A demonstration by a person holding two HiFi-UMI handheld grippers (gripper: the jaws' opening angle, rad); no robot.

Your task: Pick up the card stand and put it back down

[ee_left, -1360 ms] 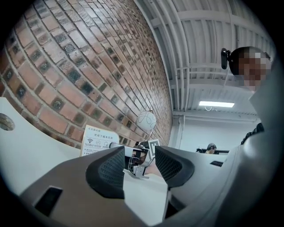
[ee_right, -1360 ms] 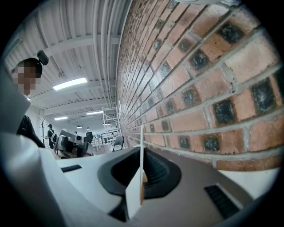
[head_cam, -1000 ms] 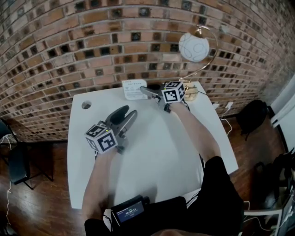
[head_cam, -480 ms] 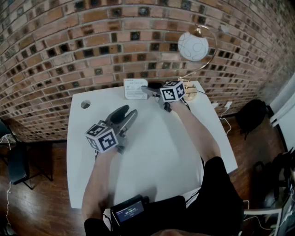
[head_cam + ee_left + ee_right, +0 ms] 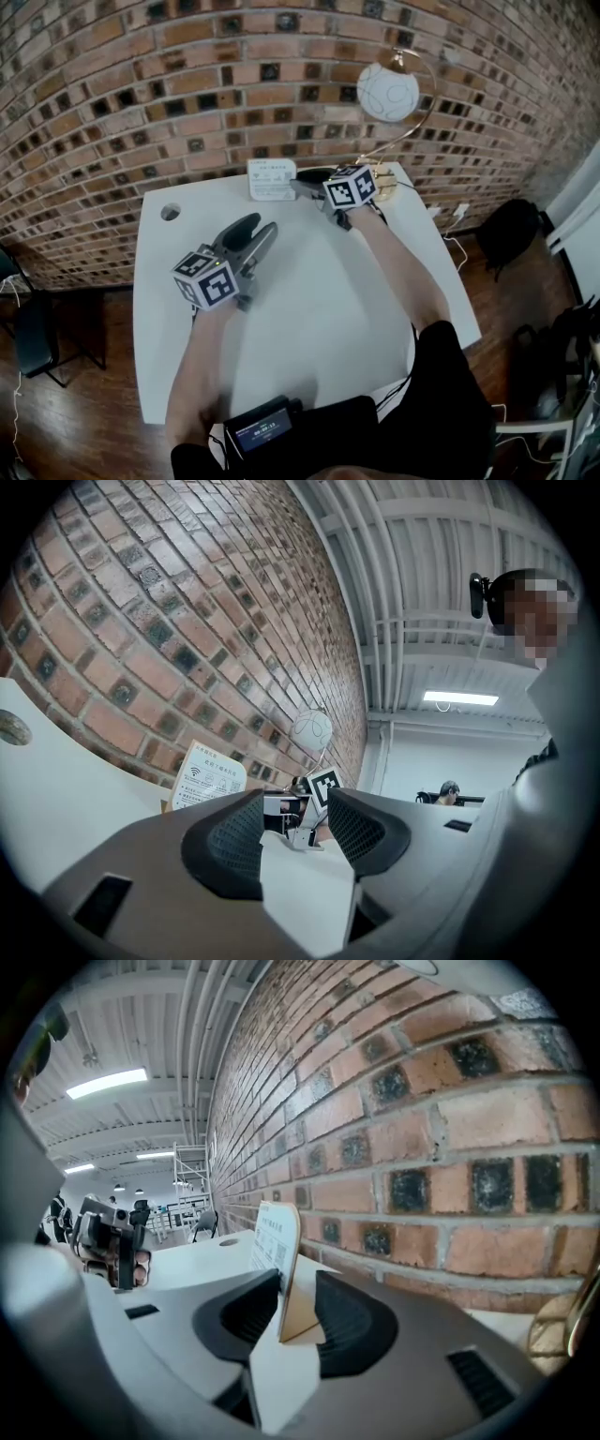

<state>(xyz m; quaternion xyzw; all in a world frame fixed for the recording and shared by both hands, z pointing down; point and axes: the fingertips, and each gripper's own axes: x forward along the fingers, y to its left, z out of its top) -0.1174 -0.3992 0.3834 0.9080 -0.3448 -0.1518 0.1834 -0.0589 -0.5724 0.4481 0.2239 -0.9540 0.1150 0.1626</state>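
The card stand [image 5: 272,180], a white printed card on a wooden foot, stands upright on the white table [image 5: 328,309] at its far edge by the brick wall. My right gripper [image 5: 304,188] reaches it from the right. In the right gripper view the stand's [image 5: 281,1251] edge is between the two dark pads, with a gap on each side. That gripper's [image 5: 298,1302] jaws are opening. My left gripper [image 5: 260,232] rests open at mid-table with nothing in it. From the left gripper [image 5: 295,827], the stand [image 5: 208,773] shows far ahead.
A lamp with a white globe [image 5: 388,93] and a brass arm stands at the far right corner, close behind the right gripper. A round hole [image 5: 170,213] lies in the table's far left. A black device [image 5: 265,427] sits at the near edge.
The head view has shifted a little. Both grippers and the card stand keep their places on the table.
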